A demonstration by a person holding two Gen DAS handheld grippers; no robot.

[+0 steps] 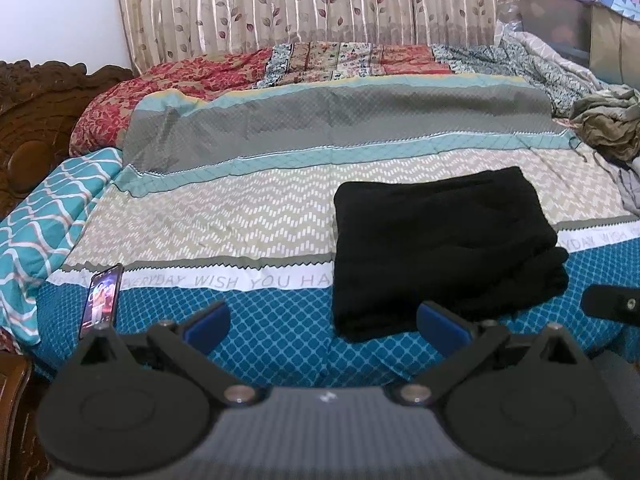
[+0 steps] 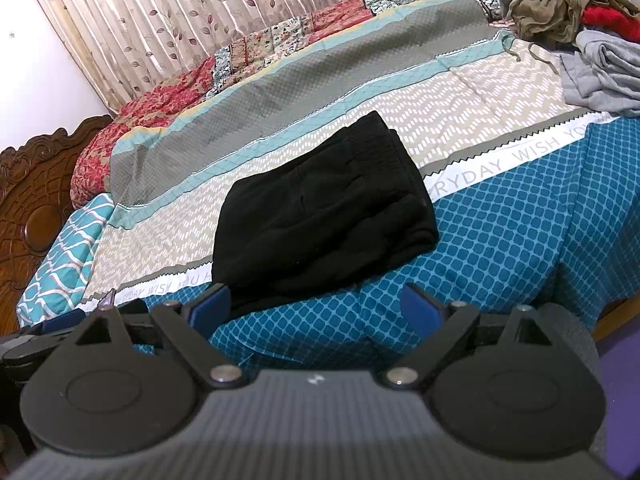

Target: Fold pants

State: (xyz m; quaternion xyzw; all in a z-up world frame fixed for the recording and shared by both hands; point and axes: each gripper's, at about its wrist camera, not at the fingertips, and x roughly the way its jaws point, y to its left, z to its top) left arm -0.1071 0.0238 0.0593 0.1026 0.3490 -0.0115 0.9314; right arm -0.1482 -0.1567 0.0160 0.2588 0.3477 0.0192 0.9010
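Right wrist | black pants folded into compact rectangle on bedspread | both jaws wide, empty

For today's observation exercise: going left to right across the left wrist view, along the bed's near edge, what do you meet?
Carved wooden headboard → teal wavy-patterned pillow → phone → folded black pants → right gripper's tip.

A carved wooden headboard meets a white wall beside leaf-patterned curtains.
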